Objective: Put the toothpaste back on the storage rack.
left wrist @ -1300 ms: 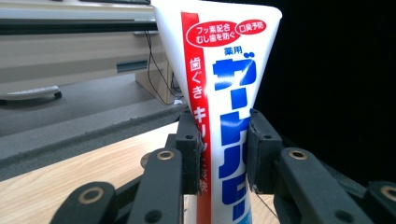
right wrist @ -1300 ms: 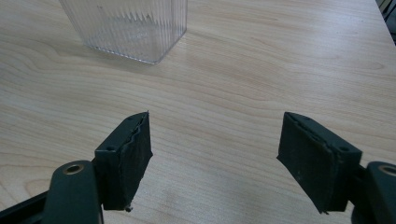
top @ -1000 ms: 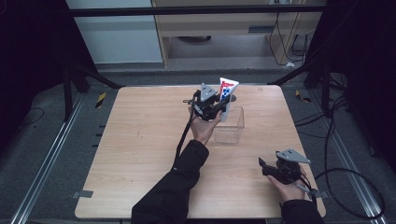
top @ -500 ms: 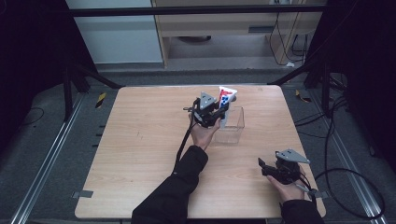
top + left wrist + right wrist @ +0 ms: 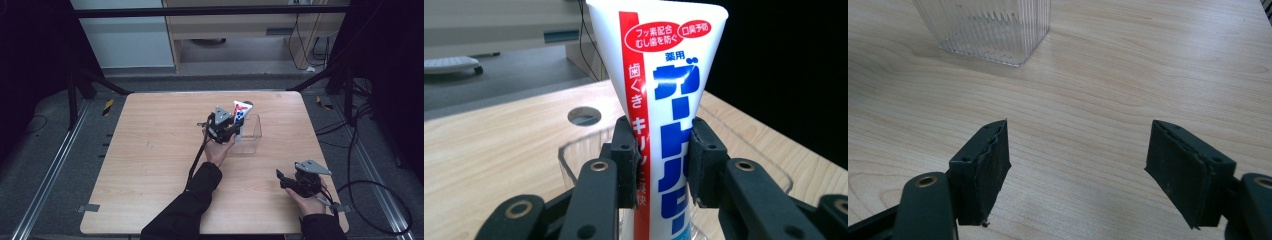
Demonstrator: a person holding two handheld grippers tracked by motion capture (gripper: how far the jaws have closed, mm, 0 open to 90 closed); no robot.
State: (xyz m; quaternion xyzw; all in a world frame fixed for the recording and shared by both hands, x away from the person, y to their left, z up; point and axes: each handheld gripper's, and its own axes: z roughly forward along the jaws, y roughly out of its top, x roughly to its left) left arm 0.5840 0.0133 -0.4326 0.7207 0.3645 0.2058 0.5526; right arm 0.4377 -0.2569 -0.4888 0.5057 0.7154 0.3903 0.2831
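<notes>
Fingers (image 5: 626, 160) of left gripper (image 5: 223, 131) clamped on white toothpaste tube with red and blue print (image 5: 659, 100), upright over clear ribbed plastic container (image 5: 248, 135) toward surface's far edge. Lower straight, release once seated. Right gripper (image 5: 1075, 160) agape, empty, near right corner.

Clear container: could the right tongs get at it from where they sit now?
Probably yes. The right tongs stand open over bare table, nothing between them and the clear container; the toothpaste tube occupies it, gripped by the left tongs.

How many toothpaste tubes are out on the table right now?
1. The toothpaste tube stands upright, clamped in the left tongs, its lower end in the clear container.
</notes>
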